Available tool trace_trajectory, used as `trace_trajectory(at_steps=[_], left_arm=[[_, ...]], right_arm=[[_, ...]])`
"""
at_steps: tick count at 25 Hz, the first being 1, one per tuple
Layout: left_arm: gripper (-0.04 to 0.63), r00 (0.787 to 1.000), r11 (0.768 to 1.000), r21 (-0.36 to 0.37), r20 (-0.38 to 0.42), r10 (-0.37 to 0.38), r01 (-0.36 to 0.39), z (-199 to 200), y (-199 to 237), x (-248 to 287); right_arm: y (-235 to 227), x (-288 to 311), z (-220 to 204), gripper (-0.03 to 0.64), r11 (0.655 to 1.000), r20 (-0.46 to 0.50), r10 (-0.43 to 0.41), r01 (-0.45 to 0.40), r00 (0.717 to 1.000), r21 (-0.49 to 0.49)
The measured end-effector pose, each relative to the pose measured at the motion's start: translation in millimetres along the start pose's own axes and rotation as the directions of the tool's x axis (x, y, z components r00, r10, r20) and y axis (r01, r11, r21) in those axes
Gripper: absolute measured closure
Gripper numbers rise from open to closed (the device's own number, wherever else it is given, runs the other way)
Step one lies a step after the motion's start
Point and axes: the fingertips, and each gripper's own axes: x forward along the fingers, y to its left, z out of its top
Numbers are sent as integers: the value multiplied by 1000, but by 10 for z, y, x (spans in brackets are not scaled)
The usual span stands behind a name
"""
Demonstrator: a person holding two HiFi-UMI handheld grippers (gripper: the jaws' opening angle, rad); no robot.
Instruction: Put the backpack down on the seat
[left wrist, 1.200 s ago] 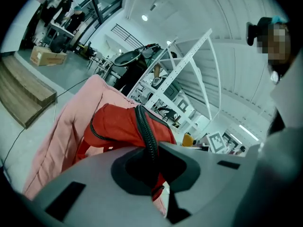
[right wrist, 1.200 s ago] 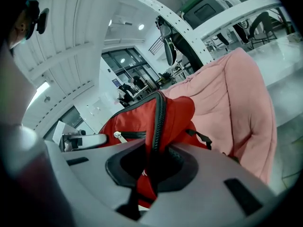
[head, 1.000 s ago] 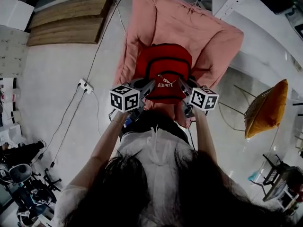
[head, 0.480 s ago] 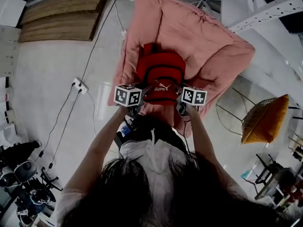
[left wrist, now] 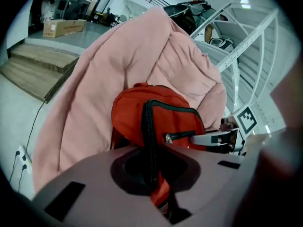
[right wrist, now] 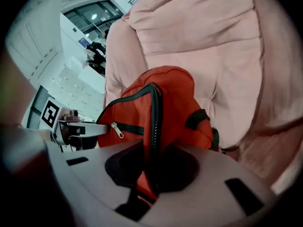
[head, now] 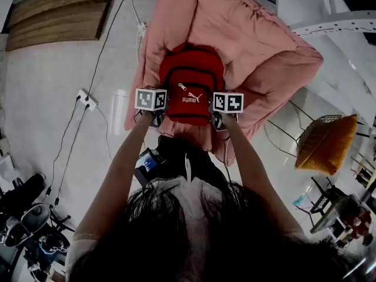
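Note:
A red backpack (head: 191, 84) with black zips lies against the pink padded seat (head: 247, 46), its front pocket facing up. My left gripper (head: 157, 113) is shut on the backpack's left edge, my right gripper (head: 216, 117) shut on its right edge. In the left gripper view the red fabric and black zip (left wrist: 150, 145) run down between the closed jaws, and the right gripper's marker cube (left wrist: 246, 119) shows beyond the backpack. In the right gripper view the red backpack (right wrist: 156, 122) is pinched the same way, with the pink seat (right wrist: 213, 56) behind it.
A power strip (head: 85, 100) with cables lies on the pale floor to the left. Wooden steps (head: 59, 10) are at the far left. A yellow wire chair (head: 326, 143) stands at the right, and a white metal frame (head: 335, 22) beyond the seat.
Both grippers have carried the backpack forward and down onto the pink seat. The person has stepped closer, so the seat now fills more of the view.

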Motion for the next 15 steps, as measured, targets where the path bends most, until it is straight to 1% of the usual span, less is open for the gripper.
trace_trajectory(at_steps=[2, 6, 8, 12, 13, 14, 15], left_arm=[[560, 1000, 1000, 8, -17, 18, -18, -56, 93, 89], [558, 998, 998, 38, -30, 54, -53, -129, 235, 203], [558, 997, 998, 34, -36, 61, -59, -133, 289, 241], [551, 997, 999, 12, -59, 49, -49, -148, 314, 260], [540, 997, 999, 14, -60, 46, -46, -158, 312, 251], [506, 997, 999, 14, -59, 42, -41, -168, 312, 233], [453, 998, 999, 10, -58, 34, -33, -180, 315, 207]], right_arm=[[-61, 96, -47, 561, 1000, -28, -16, 16, 999, -2], [-137, 217, -105, 561, 999, -54, -38, 40, 998, 29], [-139, 249, -110, 560, 998, -61, -46, 48, 997, 36], [-123, 244, -130, 558, 998, -80, -50, 53, 996, 29], [-118, 225, -141, 550, 998, -87, -50, 52, 995, 28], [-106, 201, -152, 519, 998, -91, -46, 49, 995, 29], [-87, 170, -161, 450, 999, -93, -40, 43, 995, 33]])
